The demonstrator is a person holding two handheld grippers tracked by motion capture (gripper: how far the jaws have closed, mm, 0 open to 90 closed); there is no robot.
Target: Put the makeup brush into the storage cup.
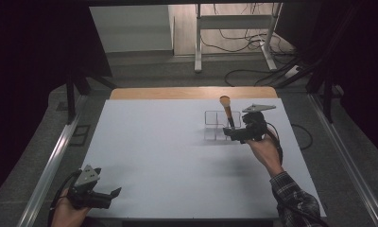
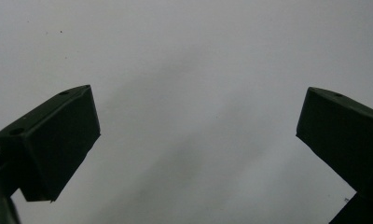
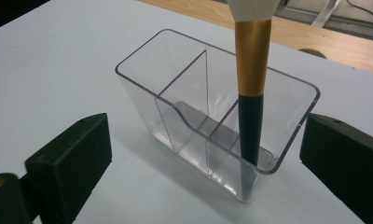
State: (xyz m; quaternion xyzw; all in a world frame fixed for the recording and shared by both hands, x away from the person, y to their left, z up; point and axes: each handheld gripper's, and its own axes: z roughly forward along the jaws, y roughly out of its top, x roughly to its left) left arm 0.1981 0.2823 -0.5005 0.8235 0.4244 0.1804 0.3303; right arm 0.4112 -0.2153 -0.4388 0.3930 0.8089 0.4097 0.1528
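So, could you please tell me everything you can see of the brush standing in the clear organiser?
The brush has a dark handle, a gold metallic-looking ferrule and a pale head that looks orange-lit in the high view. It stands nearly upright, leaning slightly, handle down in an end compartment of the clear plastic organiser, which sits on the white table. Only the organiser touches it; the right tongs stand open before the organiser, gripping nothing.
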